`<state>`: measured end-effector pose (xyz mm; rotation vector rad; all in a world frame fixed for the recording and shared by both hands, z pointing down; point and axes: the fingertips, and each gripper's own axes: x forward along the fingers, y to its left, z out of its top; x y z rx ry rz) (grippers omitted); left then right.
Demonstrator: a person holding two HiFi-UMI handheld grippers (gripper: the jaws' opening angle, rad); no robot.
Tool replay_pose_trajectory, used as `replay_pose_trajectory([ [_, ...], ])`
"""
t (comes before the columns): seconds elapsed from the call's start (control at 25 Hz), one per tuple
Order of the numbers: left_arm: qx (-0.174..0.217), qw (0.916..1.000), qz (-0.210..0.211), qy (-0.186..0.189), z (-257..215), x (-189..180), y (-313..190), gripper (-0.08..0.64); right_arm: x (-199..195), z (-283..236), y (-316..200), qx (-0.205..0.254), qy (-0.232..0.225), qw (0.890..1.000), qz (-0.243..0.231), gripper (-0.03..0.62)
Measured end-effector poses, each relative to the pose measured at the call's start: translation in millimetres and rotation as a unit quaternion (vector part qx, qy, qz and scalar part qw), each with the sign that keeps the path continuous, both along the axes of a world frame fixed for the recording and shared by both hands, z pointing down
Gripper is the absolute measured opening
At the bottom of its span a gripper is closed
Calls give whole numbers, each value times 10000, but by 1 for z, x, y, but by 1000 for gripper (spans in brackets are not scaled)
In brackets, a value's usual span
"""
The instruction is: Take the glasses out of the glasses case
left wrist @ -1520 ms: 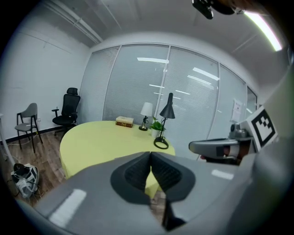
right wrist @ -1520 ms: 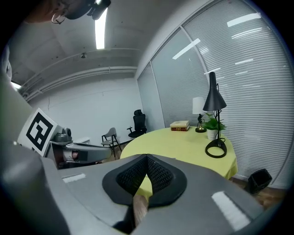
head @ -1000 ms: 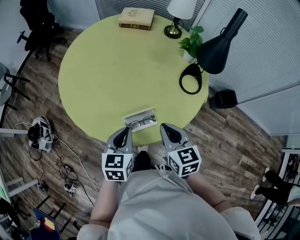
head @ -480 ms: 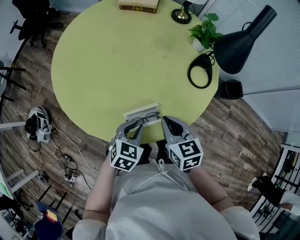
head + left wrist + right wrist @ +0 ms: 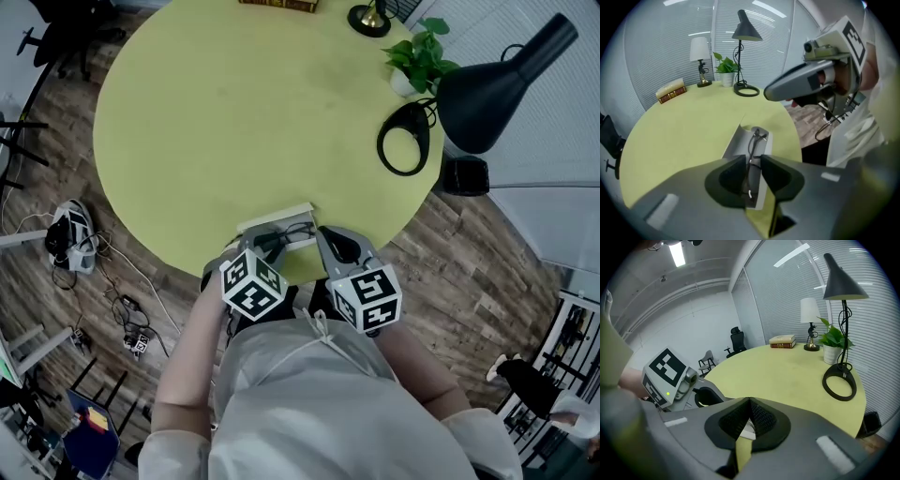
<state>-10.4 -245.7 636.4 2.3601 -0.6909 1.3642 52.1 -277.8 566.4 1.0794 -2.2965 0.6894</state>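
An open white glasses case (image 5: 281, 215) lies near the front edge of the round yellow-green table (image 5: 225, 112). Dark-framed glasses (image 5: 285, 233) lie inside it. My left gripper (image 5: 266, 247) reaches into the case's left part. In the left gripper view its jaws (image 5: 753, 161) stand a narrow gap apart, with the glasses (image 5: 756, 138) running between them over the case (image 5: 735, 146). My right gripper (image 5: 324, 237) hovers at the case's right end, and its jaws (image 5: 750, 405) meet with nothing between them.
A black desk lamp's ring base (image 5: 405, 150) and a potted plant (image 5: 419, 58) stand at the table's far right. A small lamp (image 5: 369, 19) and a book (image 5: 279, 5) sit at the far edge. Cables and a device (image 5: 67, 246) lie on the wooden floor at left.
My left gripper has moved forward and right onto the case, and its jaws now enclose the glasses. The right gripper has edged closer to the case's right end.
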Motion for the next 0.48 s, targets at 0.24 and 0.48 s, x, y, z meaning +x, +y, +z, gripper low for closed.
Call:
replay_pose_trajectory([
  [0.24, -225, 9984, 386, -344, 18, 4, -5, 87, -1, 9, -2, -188, 75, 9993, -306, 0],
  [0.48, -298, 9958, 593, -630, 30, 3, -6, 51, 2, 17, 0, -336, 158, 9983, -449, 0],
])
